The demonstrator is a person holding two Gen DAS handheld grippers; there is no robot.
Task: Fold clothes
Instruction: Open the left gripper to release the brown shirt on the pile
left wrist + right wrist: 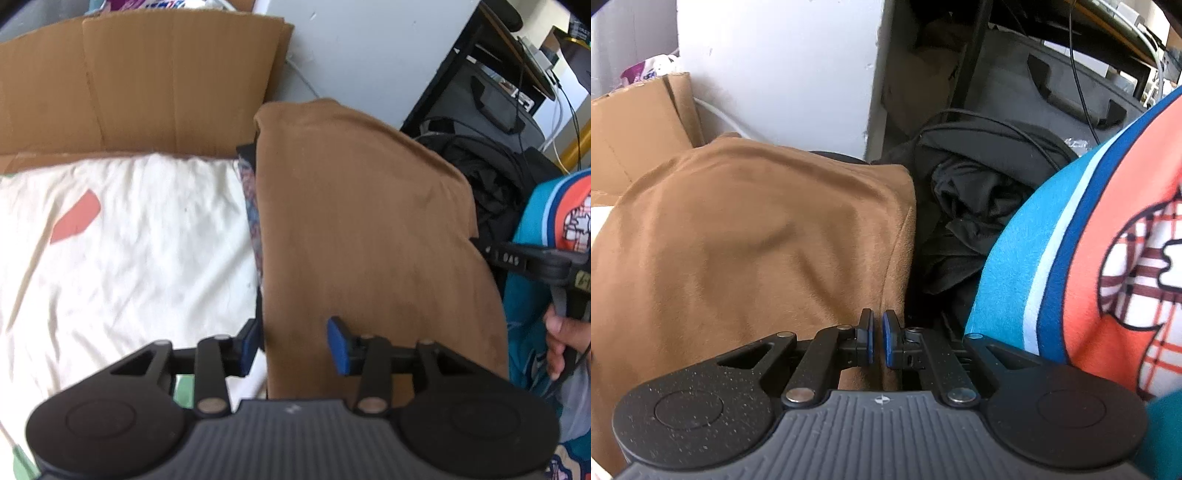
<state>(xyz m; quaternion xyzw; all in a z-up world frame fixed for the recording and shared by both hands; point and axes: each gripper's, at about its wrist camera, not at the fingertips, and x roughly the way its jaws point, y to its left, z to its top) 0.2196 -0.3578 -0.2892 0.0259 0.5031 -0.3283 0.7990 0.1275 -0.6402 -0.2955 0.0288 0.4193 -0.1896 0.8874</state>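
My left claw [293, 347] spread, blue pads straddling left edge of brown folded cloth [362, 229], not pinching. My right claw [877, 341] pressed nearly together, nothing visibly between pads, at cloth's right edge. Brown cloth lies beside white crumpled sheet [129, 251]; flat cardboard [147, 81] behind; black garment pile [964, 221] to right.

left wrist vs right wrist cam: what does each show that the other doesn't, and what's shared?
Only left wrist: the white sheet with a red patch, the open left gripper straddling the brown garment's edge, and a hand holding the other tool.

Only right wrist: the right gripper, shut, at that garment's right edge.

Both: brown garment, cardboard, black cloth heap, teal and orange fabric.
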